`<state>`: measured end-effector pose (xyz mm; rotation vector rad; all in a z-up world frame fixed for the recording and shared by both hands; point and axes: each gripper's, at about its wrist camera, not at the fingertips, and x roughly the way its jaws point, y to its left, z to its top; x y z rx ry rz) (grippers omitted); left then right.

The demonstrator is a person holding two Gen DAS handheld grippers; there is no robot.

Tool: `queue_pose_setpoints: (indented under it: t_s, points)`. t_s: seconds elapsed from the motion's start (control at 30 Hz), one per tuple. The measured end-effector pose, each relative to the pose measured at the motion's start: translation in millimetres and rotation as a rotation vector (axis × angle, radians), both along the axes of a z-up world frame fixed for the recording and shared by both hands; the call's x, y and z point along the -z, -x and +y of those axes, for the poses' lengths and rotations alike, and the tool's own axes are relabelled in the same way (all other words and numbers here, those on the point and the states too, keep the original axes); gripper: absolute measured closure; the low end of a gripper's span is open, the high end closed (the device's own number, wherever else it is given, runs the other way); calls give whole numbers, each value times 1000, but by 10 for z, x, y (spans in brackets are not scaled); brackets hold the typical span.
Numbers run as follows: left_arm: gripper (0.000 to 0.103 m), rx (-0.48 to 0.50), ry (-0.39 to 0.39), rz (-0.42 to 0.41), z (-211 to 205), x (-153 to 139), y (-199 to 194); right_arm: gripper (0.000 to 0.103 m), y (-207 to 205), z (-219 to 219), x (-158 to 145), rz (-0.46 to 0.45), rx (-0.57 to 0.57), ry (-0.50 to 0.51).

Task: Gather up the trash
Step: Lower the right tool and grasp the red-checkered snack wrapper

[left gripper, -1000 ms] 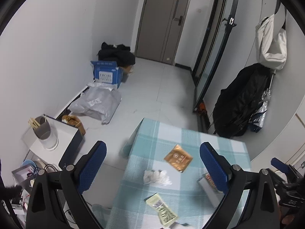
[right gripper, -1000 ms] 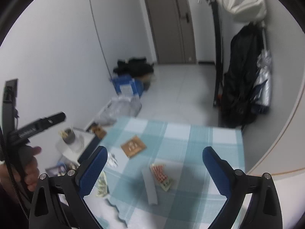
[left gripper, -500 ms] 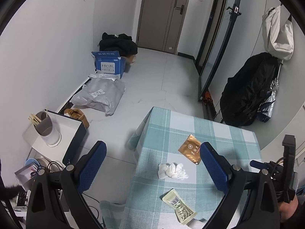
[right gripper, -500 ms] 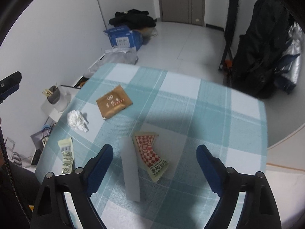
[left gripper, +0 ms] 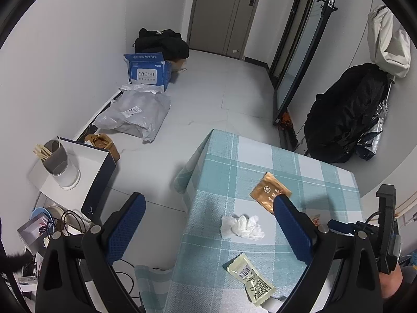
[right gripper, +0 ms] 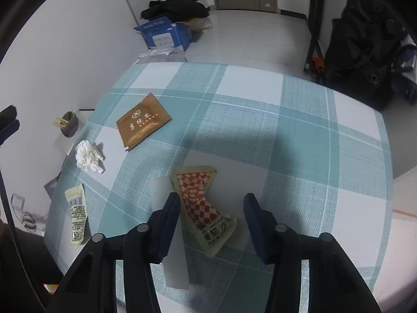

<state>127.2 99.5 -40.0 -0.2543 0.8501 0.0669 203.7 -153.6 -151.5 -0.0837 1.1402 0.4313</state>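
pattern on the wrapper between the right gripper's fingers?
Red-and-white checks on a cream wrapper, printed text at the near end. Clearest in the right wrist view.

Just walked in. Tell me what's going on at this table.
A person is clearing litter off the checked table with a pair of tongs in each hand. The right tongs have just been closing around the red-checked wrapper, which lies between them, not yet pinched. The left tongs hang open above the crumpled tissue. The brown packet and pale sachet lie untouched.
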Motion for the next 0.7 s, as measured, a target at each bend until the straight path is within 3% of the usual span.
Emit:
queue_pose_setpoints:
  t_s: [0.07, 0.23, 0.37, 0.53, 0.7]
  points:
    - [6, -4, 5, 8, 13, 12, -12, 66, -2, 34, 2, -1, -14, 4]
    - [6, -12, 21, 30, 40, 55, -23, 68, 13, 91, 6, -20, -14, 41]
    - [6, -14, 23, 46, 42, 85, -36, 83, 24, 120, 8, -22, -32, 47]
    - [6, -12, 7, 63, 19, 115, -67, 83, 60, 157, 12, -50, -70, 79]
    - [6, 6, 13, 91, -3, 162, -115, 84, 48, 114, 8, -27, -67, 40]
